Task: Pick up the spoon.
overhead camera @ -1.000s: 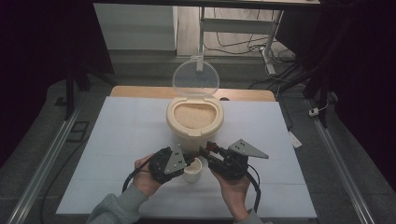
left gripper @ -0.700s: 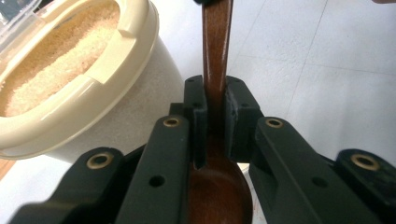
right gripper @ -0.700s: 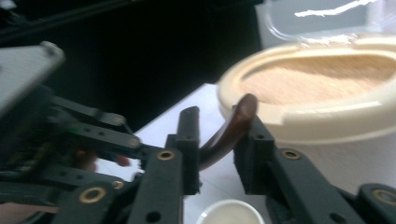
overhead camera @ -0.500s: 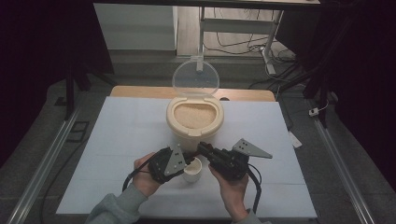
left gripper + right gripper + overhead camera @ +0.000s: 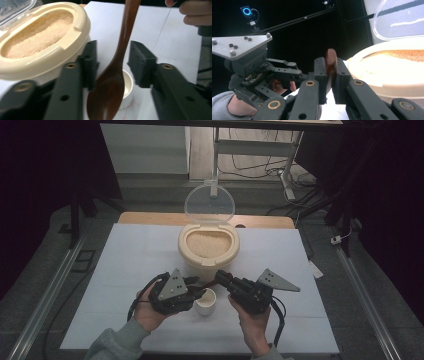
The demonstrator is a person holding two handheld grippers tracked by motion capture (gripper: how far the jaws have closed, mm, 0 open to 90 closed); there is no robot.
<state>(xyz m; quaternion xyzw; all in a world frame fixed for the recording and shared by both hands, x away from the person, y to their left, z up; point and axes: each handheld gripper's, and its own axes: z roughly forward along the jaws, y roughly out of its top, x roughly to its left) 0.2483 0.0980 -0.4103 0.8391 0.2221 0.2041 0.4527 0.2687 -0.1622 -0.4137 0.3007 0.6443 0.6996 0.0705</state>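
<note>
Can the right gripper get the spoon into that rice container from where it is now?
Probably yes: the right gripper clamps the wooden spoon, the container stands just beyond with its lid up.

Rice container (image 5: 208,246) at table (image 5: 125,265) centre, lid (image 5: 209,204) upright behind; small cup (image 5: 205,301) before it; spoon (image 5: 117,65) over cup.

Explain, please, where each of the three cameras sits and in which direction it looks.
High view: above the person's side, looking forward and down at the table; both hands and forearms enter from below.
Left gripper view: rides the left tool, open jaws either side of the wooden spoon, over the small white cup.
Right gripper view: rides the right tool, shut on the spoon handle; the left hand shows.
Shared: the rice container.
</note>
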